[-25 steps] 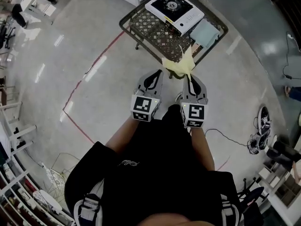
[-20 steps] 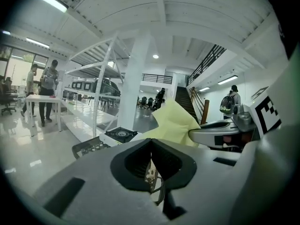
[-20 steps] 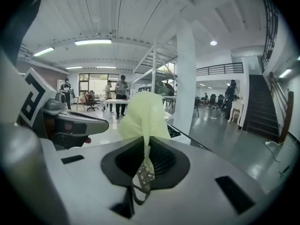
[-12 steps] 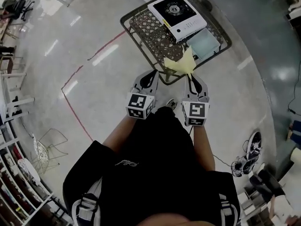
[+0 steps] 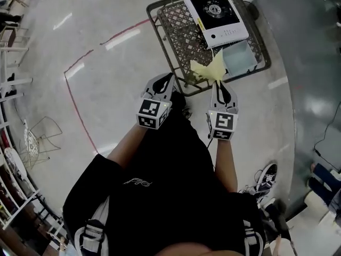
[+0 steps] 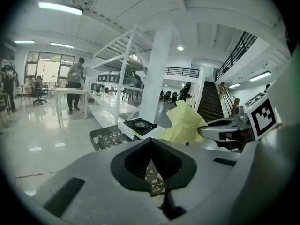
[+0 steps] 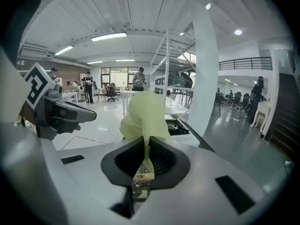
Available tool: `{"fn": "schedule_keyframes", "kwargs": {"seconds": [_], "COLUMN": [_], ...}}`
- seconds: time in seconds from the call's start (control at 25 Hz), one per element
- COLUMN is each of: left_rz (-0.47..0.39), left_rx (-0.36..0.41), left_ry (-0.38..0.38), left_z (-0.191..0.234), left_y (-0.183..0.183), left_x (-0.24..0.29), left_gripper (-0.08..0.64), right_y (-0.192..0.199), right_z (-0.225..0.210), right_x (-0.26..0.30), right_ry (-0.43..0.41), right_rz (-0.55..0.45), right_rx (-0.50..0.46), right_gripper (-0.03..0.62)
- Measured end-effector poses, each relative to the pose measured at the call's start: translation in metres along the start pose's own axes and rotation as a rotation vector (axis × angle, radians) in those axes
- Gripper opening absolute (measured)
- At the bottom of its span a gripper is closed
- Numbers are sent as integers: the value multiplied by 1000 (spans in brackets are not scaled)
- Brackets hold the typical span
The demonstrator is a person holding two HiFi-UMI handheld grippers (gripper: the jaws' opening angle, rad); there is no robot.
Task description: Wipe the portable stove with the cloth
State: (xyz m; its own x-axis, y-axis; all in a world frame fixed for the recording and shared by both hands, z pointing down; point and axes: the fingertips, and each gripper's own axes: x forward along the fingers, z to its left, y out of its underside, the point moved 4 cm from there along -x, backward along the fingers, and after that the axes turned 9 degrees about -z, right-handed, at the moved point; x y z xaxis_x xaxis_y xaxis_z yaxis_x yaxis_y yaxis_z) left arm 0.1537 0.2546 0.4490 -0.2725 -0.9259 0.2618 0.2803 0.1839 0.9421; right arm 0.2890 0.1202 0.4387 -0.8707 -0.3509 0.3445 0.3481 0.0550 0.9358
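Head view: we hold the right gripper [image 5: 218, 82] with its jaws clamped on a yellow cloth [image 5: 208, 69], which sticks out at 12 o'clock from them over the near edge of the wire table [image 5: 160, 23]. Our left gripper [image 5: 166, 79], at 9 o'clock of the right one, has its jaws pressed together on nothing. The stove [image 5: 217, 14] lies on the table at 12 o'clock of the cloth, apart from it, with a blue-grey pad [image 5: 241, 58] just beside it at 5 o'clock.

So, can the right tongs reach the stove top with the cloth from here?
Probably yes. The right tongs hold the yellow cloth at the near edge of the table, and nothing tall stands between them and the stove; only a flat pale pad lies there.
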Motion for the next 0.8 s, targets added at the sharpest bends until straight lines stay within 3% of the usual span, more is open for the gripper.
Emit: {"fn": "schedule_keyframes", "kwargs": {"seconds": [0.48,0.8], "left_rz": [6,21], "left_rx": [-123,-179], "left_ry": [35,-71], "left_z": [36,60], "left_y": [-2,11], "left_x": [110,134], "left_gripper": [18,18], "right_y": [-14,-14], "right_z": [-35,-47], "right_x": [105,167], "right_ry": [-111,-225], "right_rz": [152,234], "right_rx": [-154,-242], "right_gripper": [25,24]}}
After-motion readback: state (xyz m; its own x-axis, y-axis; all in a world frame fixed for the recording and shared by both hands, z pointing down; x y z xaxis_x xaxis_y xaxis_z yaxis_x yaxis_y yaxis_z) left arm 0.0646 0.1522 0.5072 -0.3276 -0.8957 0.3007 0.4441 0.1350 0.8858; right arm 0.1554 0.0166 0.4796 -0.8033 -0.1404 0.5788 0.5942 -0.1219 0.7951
